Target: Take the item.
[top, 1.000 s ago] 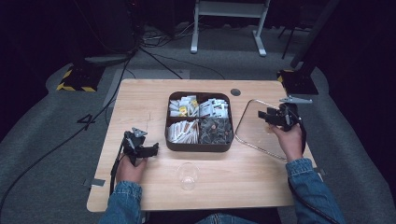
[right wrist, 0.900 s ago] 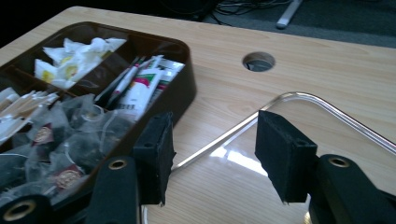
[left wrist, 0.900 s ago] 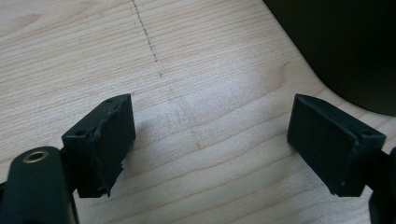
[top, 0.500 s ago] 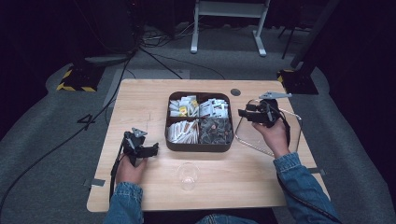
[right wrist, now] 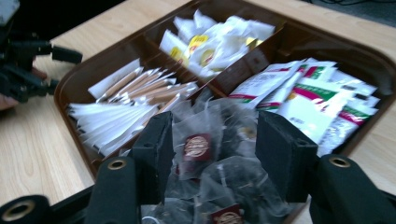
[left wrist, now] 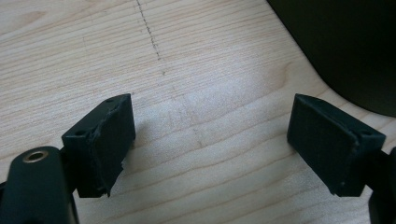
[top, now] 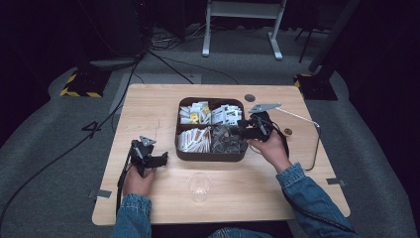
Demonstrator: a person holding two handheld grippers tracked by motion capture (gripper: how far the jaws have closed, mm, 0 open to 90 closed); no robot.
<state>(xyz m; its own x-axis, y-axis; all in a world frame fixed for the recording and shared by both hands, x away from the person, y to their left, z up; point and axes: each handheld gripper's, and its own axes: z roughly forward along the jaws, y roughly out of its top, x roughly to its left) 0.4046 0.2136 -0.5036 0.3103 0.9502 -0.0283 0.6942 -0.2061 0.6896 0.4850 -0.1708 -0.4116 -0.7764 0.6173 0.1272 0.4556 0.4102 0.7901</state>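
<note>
High view, nearest the person: a clear glass (top: 199, 185) stands empty on the table (top: 148, 109) near the front edge, likely waiting to be filled. Just left of it, the left gripper (top: 161, 159) rests on the wood with jaws wide apart and nothing between them (it looks parked while the other hand works). Farther on, the right gripper (right wrist: 212, 140) hangs over the brown tray (top: 182, 148), jaws apart and straddling a tea bag (right wrist: 196, 147) in the near right compartment, seemingly lined up to pinch it. Sachets (top: 225, 114) fill the far compartments.
</note>
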